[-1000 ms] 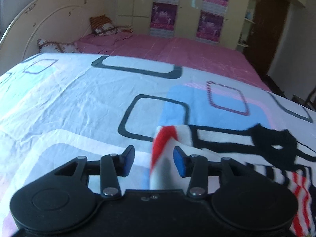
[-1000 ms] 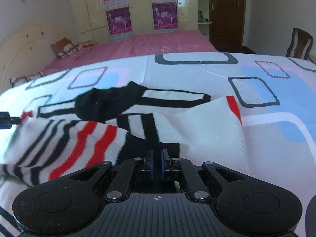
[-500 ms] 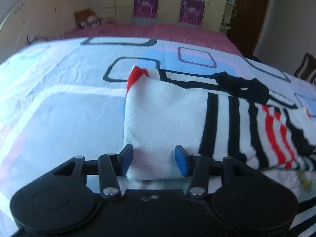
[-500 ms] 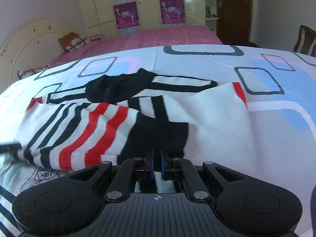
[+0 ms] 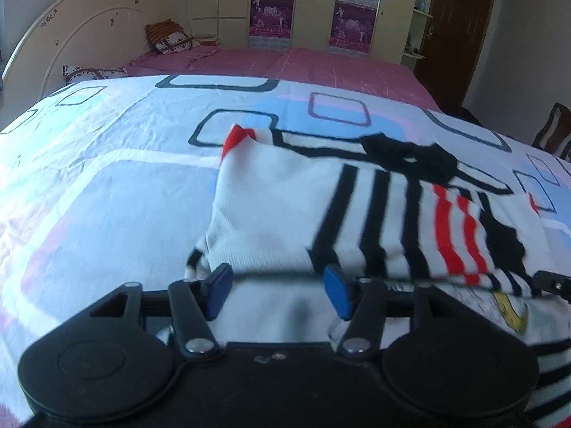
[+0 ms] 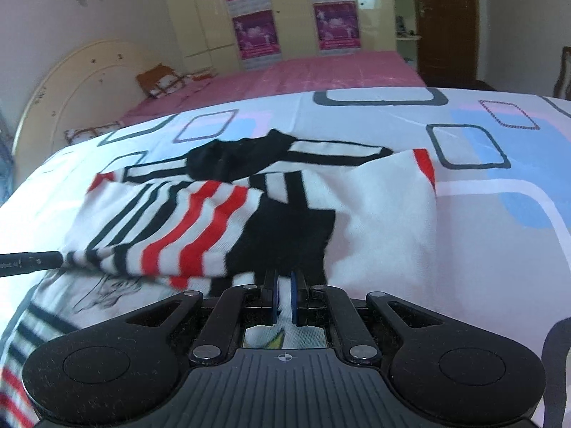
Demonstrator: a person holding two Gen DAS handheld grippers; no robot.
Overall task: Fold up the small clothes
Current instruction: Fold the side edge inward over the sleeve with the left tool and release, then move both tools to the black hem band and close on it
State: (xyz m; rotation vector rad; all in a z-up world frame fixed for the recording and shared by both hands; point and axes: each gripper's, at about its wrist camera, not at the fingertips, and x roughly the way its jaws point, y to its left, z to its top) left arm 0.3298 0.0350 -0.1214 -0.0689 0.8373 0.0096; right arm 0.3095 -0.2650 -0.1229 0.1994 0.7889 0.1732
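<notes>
A small white garment [image 5: 285, 214] with black and red stripes and a black collar lies on the patterned bed sheet [image 5: 107, 185]. Its upper part is folded down over the lower part, which has a cartoon print [image 6: 107, 285]. My left gripper [image 5: 276, 294] is open, its blue pads on either side of the folded edge's left end, over white cloth. My right gripper [image 6: 283, 299] has its pads close together, with the garment's white cloth [image 6: 374, 221] between them. The left gripper's finger [image 6: 28, 262] shows at the left of the right wrist view.
A pink bedspread [image 5: 285, 67] covers the far half of the bed, with pillows [image 5: 171, 37] at a cream headboard [image 5: 71, 35]. Wardrobes with purple posters [image 6: 257, 32] stand behind. A dark door [image 5: 460, 35] and a chair [image 5: 553, 135] are at the right.
The upper part has been folded further down over the printed lower part. My left gripper, open throughout, has drawn back to the fold's near edge. My right gripper's pads have parted slightly.
</notes>
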